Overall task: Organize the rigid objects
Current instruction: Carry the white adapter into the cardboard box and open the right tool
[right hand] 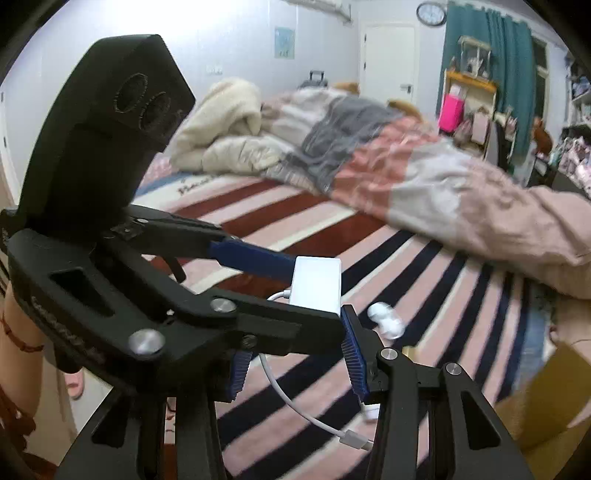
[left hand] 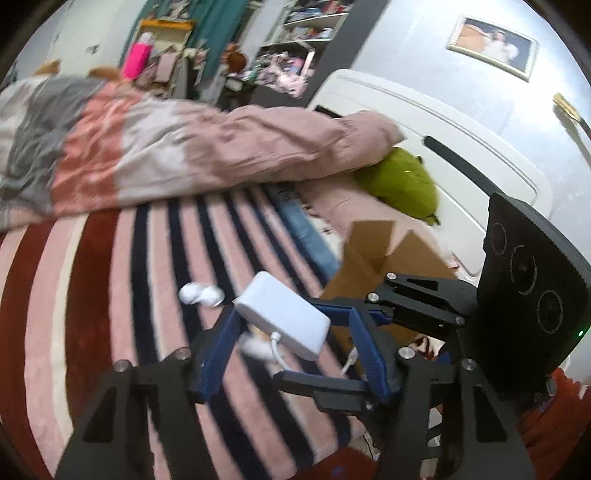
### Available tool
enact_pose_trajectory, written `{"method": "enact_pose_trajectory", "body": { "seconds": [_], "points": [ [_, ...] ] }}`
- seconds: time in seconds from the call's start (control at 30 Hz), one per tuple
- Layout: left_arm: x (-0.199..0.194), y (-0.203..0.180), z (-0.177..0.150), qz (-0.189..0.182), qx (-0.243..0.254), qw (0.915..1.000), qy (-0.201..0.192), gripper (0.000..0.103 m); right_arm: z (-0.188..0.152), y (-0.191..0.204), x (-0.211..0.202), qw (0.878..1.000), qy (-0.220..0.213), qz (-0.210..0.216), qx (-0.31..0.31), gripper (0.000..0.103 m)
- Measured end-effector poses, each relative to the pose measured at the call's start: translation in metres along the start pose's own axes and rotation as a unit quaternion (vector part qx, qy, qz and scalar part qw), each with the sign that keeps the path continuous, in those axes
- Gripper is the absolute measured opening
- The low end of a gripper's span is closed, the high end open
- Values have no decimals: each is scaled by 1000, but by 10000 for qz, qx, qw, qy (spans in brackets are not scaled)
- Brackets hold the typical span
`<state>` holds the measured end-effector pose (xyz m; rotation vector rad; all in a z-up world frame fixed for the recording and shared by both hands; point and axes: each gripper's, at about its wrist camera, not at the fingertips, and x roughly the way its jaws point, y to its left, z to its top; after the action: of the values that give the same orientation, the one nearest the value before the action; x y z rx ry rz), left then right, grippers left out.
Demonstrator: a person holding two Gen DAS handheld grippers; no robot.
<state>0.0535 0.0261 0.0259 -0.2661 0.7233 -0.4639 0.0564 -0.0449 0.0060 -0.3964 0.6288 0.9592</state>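
Left wrist view only: open cardboard box [left hand: 388, 254] just right of the tools, green plush [left hand: 406, 184] tucked under the pink duvet [left hand: 184, 147], white headboard [left hand: 443, 129], framed photo [left hand: 493, 46] on the wall. Right wrist view only: cream blanket pile [right hand: 229, 125] at the far end of the bed, wall clock [right hand: 431, 14], and the dangling cable's connector end.

White power bank [left hand: 284, 314] is a flat rounded rectangle with a plain matte face. It is held up off the striped bedspread [left hand: 110, 295], with a white cable [right hand: 295, 398] hanging from one end in a loop.

Left tool [left hand: 291, 312]: blue fingers spread, power bank between the tips, one tip touching its edge. In the right wrist view its fingers sit above and below the bank. Right tool [right hand: 291, 332]: fingers also spread, one tip against the bank's lower corner, the other tip hidden behind the left tool's arm. Both tools crowd the bank, and I cannot tell which one clamps it, or whether either is closed on it.

A small white rounded item [left hand: 201, 293] lies on the bedspread near the bank, too blurred to identify. The box is cut off at the right wrist frame edge. The shelves in the background are a blurred clutter.
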Motion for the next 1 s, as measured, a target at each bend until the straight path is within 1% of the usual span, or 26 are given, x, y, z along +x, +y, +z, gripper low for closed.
{"method": "enact_pose_trajectory", "body": {
  "seconds": [0.03, 0.07, 0.1, 0.13, 0.23, 0.37, 0.47, 0.6, 0.77, 0.9, 1.0],
  "points": [
    [2, -9, 4, -15, 90, 10000, 1, 52, 0, -3, -8, 10000, -60, -54, -7, 40],
    [5, -21, 11, -39, 206, 9998, 14, 44, 0, -8, -20, 9998, -143, -133, -8, 40],
    [8, -28, 14, -56, 271, 9996, 26, 41, 0, -13, -28, 9996, -196, -186, 6, 40],
    [15, -42, 21, -93, 385, 9992, 63, 42, -1, -17, -35, 9994, -250, -238, 29, 40],
    [34, -67, 34, -170, 542, 9983, 133, 42, -8, -39, -61, 9981, -393, -447, 165, 40],
    [66, -93, 43, -415, 611, 9968, 291, 41, -24, -73, -83, 9957, -422, -695, 450, 40],
    [96, -113, 47, -571, 656, 9951, 473, 41, -38, -94, -93, 9937, -386, -836, 632, 40],
    [125, -129, 49, -789, 708, 9920, 685, 33, -59, -126, -101, 9909, -324, -908, 944, 40],
    [160, -139, 47, -875, 687, 9889, 988, 33, -81, -152, -104, 9872, -185, -891, 1306, 40],
    [179, -142, 44, -844, 715, 9865, 1209, 33, -92, -165, -100, 9833, 101, -937, 1559, 39],
    [187, -143, 42, -791, 721, 9859, 1284, 34, -101, -174, -100, 9785, 309, -982, 1786, 40]
  ]
}}
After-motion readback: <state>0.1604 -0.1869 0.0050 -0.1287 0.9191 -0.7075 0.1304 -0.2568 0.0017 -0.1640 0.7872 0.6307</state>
